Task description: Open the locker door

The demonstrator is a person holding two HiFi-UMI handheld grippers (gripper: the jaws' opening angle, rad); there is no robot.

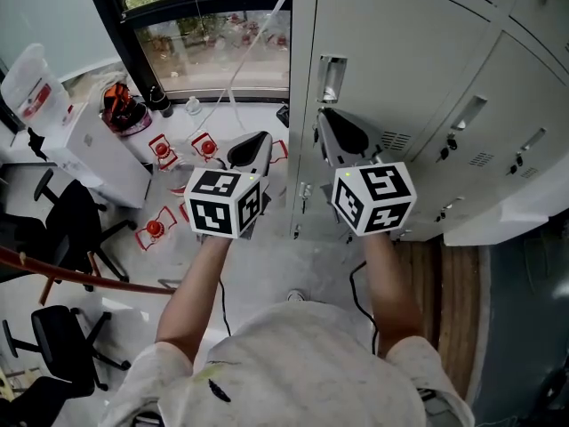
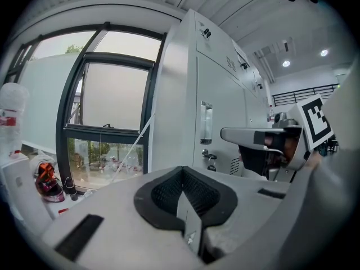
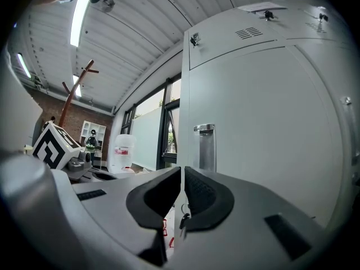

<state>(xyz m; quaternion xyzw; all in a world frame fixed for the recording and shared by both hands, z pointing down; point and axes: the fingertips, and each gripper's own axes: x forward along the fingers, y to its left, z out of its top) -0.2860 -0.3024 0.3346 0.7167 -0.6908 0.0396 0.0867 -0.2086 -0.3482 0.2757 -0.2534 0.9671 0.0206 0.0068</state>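
The grey locker door is closed, with a recessed metal handle near its left edge and a key in the lock below it. My right gripper is shut and empty. It points at the door just below the handle, a short way off it, and the key shows under its tips. My left gripper is also shut with nothing in it. It hovers left of the locker's corner, beside the right one. The handle lies ahead and to its right.
More locker doors with small locks run to the right. A window lies left of the locker. Below it are red floor markers, a water jug on a white cabinet, and black office chairs.
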